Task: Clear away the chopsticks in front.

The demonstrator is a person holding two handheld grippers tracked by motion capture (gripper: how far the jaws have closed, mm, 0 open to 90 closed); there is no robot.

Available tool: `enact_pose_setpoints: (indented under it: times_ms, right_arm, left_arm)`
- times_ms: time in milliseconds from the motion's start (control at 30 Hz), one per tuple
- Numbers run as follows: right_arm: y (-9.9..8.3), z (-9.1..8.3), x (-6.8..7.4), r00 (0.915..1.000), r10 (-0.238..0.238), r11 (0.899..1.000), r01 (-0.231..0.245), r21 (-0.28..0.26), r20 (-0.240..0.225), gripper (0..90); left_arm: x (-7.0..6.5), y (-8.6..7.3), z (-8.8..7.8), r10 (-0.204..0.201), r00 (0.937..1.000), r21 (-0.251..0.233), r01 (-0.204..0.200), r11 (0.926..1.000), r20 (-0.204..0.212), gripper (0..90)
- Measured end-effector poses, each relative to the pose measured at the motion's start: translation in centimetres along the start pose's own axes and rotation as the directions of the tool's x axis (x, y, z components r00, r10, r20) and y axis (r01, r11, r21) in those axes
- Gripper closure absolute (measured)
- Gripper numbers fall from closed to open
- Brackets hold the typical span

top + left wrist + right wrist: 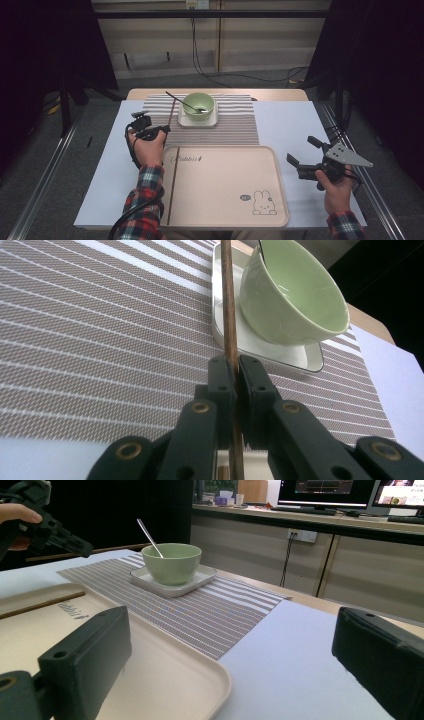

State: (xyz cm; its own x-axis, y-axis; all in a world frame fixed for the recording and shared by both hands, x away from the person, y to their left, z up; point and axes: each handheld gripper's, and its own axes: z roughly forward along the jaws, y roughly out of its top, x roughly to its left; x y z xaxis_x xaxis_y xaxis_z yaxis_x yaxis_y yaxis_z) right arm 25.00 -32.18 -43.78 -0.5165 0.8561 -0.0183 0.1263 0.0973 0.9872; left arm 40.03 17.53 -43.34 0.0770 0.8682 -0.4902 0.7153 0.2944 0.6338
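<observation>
Brown wooden chopstick (229, 315) clamped in the left gripper (235, 371), right gripper (225, 645) wide open and empty.

Pinched tight between the left gripper's black pads, the chopstick runs straight ahead of it across the striped placemat (100, 340) and passes just beside the white square saucer (260, 342) carrying the green bowl (295, 295); in the high view its far tip reaches past the gripper toward the placemat's back edge. A second chopstick (172, 185) lies on the beige tray (225, 185) just behind and below that gripper, along the tray's left side. A spoon (149, 537) leans in the bowl. Off the tray's right edge, over the white counter (300, 655), the right gripper hangs with its jaws spread far apart, nothing between them, the bowl well ahead of it.
</observation>
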Motion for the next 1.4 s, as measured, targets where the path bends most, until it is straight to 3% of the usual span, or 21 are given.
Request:
enact_pose_setpoints:
  times_ms: [67,567,1167,1400]
  right_arm:
    - [0.0,0.0,0.1,1.0000,-0.004,1.000,0.004,0.003,-0.003,1.8]
    - [0.1,-0.1,0.1,1.0000,-0.003,1.000,0.003,-0.004,0.004,1.8]
    - [0.2,0.1,0.6,0.9999,0.000,1.000,0.000,-0.011,-0.014,1.8]
    - [0.2,0.2,1.0,0.9988,-0.020,1.000,0.019,-0.019,-0.046,1.8]
  left_arm:
    - [0.0,-0.4,-0.6,-0.011,0.9997,-0.008,0.011,0.9999,0.021,84.9]
    - [0.9,-2.5,-4.0,-0.036,0.9985,-0.086,0.039,0.9955,0.042,84.9]
    - [2.2,-5.7,-6.0,-0.038,0.9981,-0.084,0.042,0.9956,0.048,84.9]
    - [2.4,-6.8,-6.8,-0.044,0.9974,-0.083,0.049,0.9953,0.057,84.9]
